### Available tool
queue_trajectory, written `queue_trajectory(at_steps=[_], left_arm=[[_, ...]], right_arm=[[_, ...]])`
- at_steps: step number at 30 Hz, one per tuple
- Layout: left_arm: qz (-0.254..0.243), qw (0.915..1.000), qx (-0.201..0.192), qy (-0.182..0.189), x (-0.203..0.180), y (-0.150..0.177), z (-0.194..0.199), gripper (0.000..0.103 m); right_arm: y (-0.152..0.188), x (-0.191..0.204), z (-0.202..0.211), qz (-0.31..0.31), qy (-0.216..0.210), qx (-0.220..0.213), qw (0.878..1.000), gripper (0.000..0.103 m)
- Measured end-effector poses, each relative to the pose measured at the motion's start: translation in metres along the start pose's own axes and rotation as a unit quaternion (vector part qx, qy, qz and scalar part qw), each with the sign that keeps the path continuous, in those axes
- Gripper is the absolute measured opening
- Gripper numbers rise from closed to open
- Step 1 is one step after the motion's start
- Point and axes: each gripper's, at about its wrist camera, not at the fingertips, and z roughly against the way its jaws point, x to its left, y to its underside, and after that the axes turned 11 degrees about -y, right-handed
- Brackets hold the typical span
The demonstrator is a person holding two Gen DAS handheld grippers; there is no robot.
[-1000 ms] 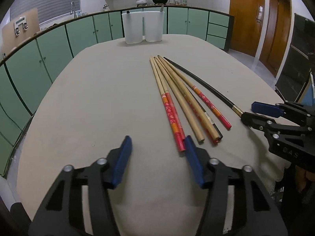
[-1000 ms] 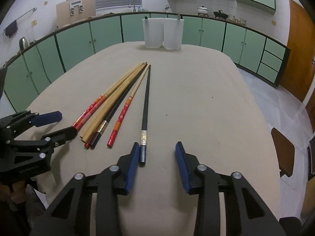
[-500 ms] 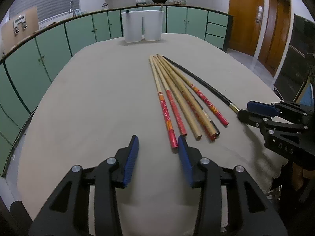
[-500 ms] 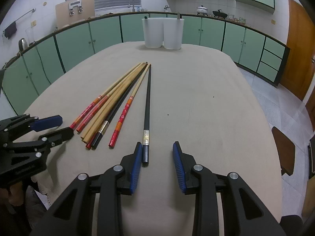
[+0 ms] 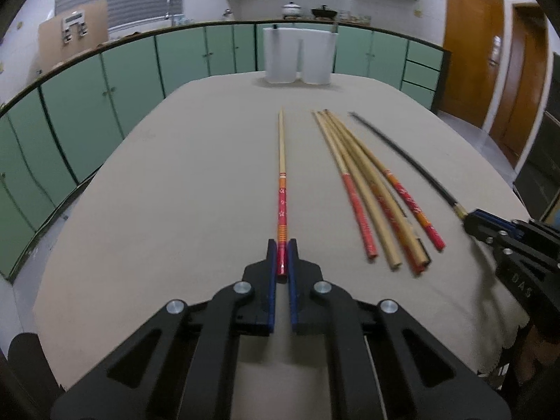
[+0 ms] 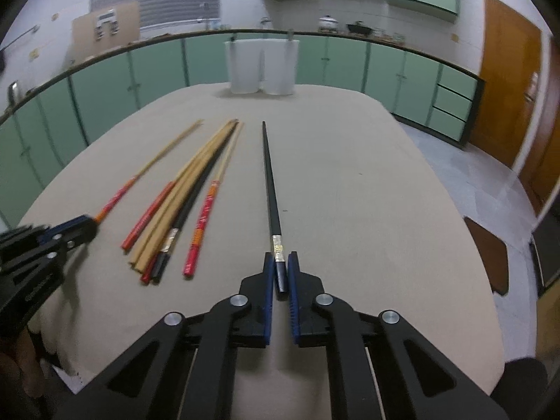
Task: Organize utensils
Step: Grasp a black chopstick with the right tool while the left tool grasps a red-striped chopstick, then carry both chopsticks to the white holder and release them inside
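Inside the 2 white holders at the tabletop's far edge, contents are too small to tell. The bundle's black chopstick lies mostly hidden under neighbours.

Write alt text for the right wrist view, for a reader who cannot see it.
The right gripper is shut on the butt end of a black chopstick lying on a beige table. To its left lie more chopsticks, one held by the left gripper.

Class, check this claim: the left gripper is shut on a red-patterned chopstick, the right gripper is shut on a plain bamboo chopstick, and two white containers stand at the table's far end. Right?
One error: the right gripper is shut on a black chopstick, as the right wrist view shows. The left gripper on the red-patterned chopstick and the white containers are right.
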Motion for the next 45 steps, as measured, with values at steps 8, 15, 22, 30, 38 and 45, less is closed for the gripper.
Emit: queue_trajectory(at_steps=[8, 15, 22, 30, 38, 45], left_arm=[[-0.01, 0.9999, 0.002, 0.003, 0.004, 0.003, 0.005, 0.017], [-0.005, 0.9997, 0.012, 0.02, 0.007, -0.005, 0.001, 0.005], [0.033, 0.9985, 0.034, 0.026, 0.028, -0.028, 0.029, 0.005], [0.016, 0.9996, 0.001, 0.024, 0.04, -0.069, 0.076, 0.005], [0.035, 0.9977, -0.001, 0.059, 0.064, -0.113, 0.098, 0.005], [0.026, 0.9969, 0.017, 0.073, 0.079, -0.153, 0.091, 0.005]], right_arm=[[0.003, -0.008, 0.004, -0.005, -0.03, 0.003, 1.0, 0.011], [-0.001, -0.009, 0.002, 0.002, -0.046, 0.01, 0.999, 0.007], [-0.026, -0.002, 0.038, -0.002, -0.056, 0.001, 0.998, 0.007], [-0.084, 0.001, 0.088, 0.016, -0.067, -0.038, 0.997, 0.007], [-0.151, 0.006, 0.105, 0.046, -0.099, -0.046, 0.993, 0.007], [-0.19, 0.002, 0.091, 0.066, -0.107, -0.013, 0.992, 0.007]])
